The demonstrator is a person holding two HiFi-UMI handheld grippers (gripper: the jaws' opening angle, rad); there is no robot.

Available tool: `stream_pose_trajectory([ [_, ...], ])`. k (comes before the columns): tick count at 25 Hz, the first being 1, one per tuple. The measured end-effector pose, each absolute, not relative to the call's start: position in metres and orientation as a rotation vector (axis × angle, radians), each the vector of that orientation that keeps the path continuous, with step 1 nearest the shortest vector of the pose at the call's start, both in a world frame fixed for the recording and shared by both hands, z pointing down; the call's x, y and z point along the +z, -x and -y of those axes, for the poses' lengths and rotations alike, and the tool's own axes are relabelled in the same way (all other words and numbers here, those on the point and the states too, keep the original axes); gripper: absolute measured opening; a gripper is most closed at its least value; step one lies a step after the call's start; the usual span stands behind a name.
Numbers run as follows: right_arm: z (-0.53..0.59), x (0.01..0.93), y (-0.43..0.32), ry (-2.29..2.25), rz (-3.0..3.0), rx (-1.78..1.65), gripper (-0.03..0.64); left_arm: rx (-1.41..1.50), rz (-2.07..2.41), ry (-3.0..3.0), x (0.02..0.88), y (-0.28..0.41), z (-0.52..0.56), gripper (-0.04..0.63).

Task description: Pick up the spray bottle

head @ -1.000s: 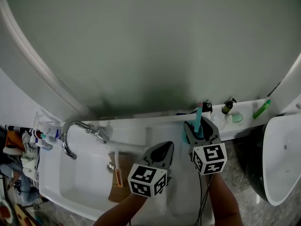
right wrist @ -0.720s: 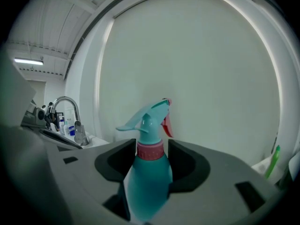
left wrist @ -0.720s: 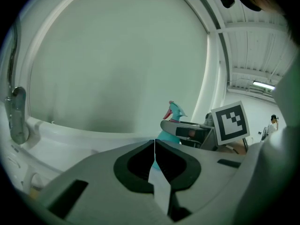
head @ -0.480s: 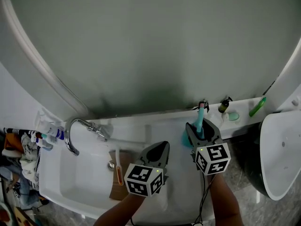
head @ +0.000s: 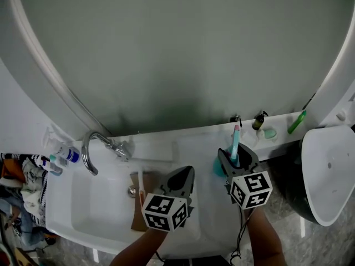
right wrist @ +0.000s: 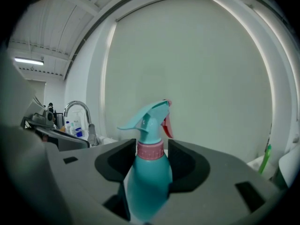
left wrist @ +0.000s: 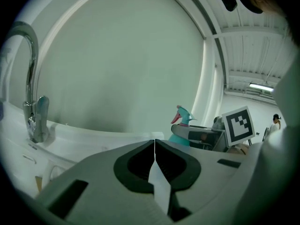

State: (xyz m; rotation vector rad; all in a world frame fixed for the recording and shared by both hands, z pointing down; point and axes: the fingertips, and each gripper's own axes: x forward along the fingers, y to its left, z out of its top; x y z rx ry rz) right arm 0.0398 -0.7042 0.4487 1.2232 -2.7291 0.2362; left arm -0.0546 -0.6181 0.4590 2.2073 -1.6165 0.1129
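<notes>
Right hand-held gripper [right wrist: 151, 156] clamps the teal plastic spray bottle [right wrist: 149, 182] upright between its jaws, evidently for lifting; left hand-held gripper [left wrist: 154, 145] beside it is closed, empty.

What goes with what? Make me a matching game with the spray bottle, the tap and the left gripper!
Things:
1. spray bottle
2. tap
3. left gripper

Descriptions:
A. shiny silver, curved over the sink
B. jaws together, nothing in them
C. teal with a pink collar, gripped by the right gripper

Pairs: 1-C, 2-A, 3-B
</notes>
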Motion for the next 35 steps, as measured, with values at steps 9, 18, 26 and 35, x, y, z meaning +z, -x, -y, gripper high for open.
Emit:
stream_pose_trajectory([
  [9,0.654,0.429,-0.033,-1.240,2.729,0.205,0.209,0.068,1.618,-2.221,0.444,0.073,0.575,0.006],
  [18,0.596,0.410,-0.033,-1.291,2.732,0.175,0.209,0.045,1.605,-2.273,0.424,0.081,0.526,0.006],
  [26,0.547,0.397,-0.042,-1.354,2.732,0.171,0.209,0.028,1.575,-2.323,0.412,0.079,0.484,0.006],
  [35,0.491,0.388,-0.050,-1.381,2.728,0.143,0.209,0.028,1.566,-2.382,0.401,0.074,0.436,0.006],
])
